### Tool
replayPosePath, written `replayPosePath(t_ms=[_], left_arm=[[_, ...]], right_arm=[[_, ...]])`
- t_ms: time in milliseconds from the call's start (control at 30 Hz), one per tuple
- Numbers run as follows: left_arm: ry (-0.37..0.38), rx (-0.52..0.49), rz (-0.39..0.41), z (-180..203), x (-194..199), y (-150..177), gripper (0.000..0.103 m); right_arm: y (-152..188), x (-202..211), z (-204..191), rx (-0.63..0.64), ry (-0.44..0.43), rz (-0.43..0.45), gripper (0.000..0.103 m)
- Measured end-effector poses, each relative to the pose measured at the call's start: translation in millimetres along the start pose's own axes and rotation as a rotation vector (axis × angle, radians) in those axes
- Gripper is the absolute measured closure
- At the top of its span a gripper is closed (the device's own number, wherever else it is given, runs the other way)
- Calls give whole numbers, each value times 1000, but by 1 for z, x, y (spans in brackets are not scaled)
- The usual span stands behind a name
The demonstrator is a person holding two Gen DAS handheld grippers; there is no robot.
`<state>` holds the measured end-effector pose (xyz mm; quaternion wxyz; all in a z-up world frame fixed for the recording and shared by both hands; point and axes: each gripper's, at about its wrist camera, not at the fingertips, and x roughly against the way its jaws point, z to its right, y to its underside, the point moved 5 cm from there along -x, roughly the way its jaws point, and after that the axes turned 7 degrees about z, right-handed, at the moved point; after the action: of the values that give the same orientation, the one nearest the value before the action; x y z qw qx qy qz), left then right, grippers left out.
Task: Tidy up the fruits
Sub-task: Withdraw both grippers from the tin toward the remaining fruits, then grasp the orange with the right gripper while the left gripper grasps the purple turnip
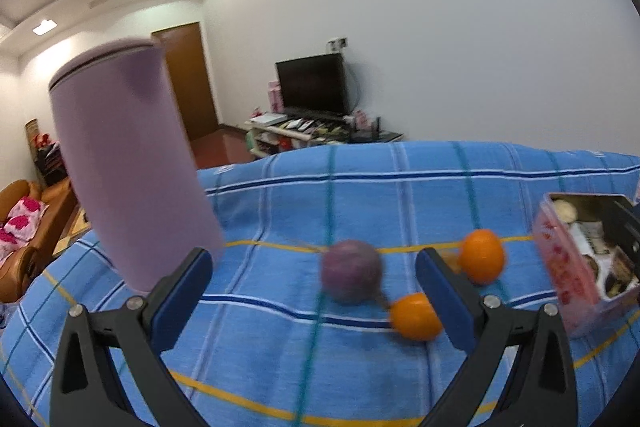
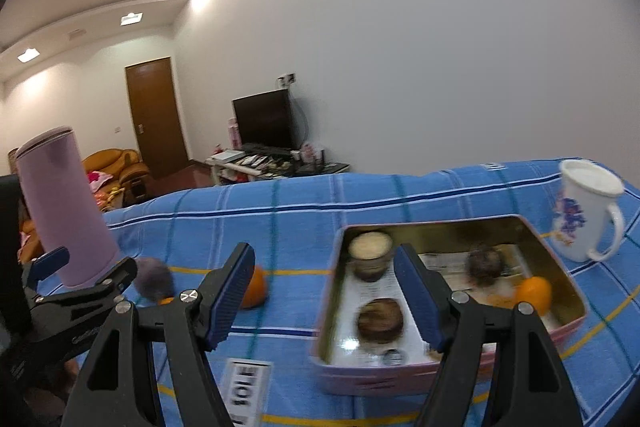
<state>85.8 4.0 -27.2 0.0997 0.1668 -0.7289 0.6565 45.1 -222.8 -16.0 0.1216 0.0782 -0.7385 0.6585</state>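
Note:
On the blue plaid cloth (image 1: 280, 211) lie a blurred purple fruit (image 1: 351, 271) and two oranges (image 1: 481, 255) (image 1: 414, 315). My left gripper (image 1: 314, 259) is open just in front of them, holding nothing. The purple fruit sits between its fingers but farther off. A pink tin box (image 2: 380, 379) holds an orange (image 2: 534, 293), two dark round fruits (image 2: 484, 263) (image 2: 380, 319) and a small cup (image 2: 370, 255). My right gripper (image 2: 324, 255) hangs open and empty over the box's left part. Its view also shows the left gripper (image 2: 98, 259), the purple fruit (image 2: 154, 281) and one orange (image 2: 254, 287).
A tall lilac tumbler (image 1: 128, 163) stands at the left by the left gripper. A white flowered mug (image 2: 588, 211) stands right of the box. A printed paper tag (image 2: 246, 387) lies near the front. Beyond the table's far edge are a TV (image 1: 312, 83), a door and sofas.

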Motion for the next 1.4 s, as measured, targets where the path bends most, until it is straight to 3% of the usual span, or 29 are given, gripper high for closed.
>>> replayPosePath(t_ms=[167, 433, 600, 733, 867, 1033, 1200, 1300, 1400], left_arm=[[-101, 15, -54, -39, -13, -1, 0], [-225, 72, -117, -86, -30, 4, 0], [-228, 93, -154, -91, -37, 10, 0], [-221, 97, -163, -93, -39, 12, 0], [-215, 96, -164, -93, -37, 10, 0], [-211, 94, -171, -92, -39, 12, 0], [-191, 98, -169, -91, -40, 12, 0], [-161, 99, -156, -86, -40, 11, 0], [-91, 105, -144, -77, -39, 10, 0]], right_arm=[[6, -12, -29, 17, -62, -38, 30], [23, -36, -80, 51, -178, -177, 30], [41, -57, -114, 114, -243, -312, 31], [54, -68, -131, 153, -270, -390, 47], [65, -79, -142, 176, -286, -465, 49], [73, -89, -140, 153, -277, -523, 62], [69, -85, -126, 69, -292, -511, 62], [57, -70, -114, 17, -300, -418, 62], [44, -52, -101, 22, -251, -317, 62]])
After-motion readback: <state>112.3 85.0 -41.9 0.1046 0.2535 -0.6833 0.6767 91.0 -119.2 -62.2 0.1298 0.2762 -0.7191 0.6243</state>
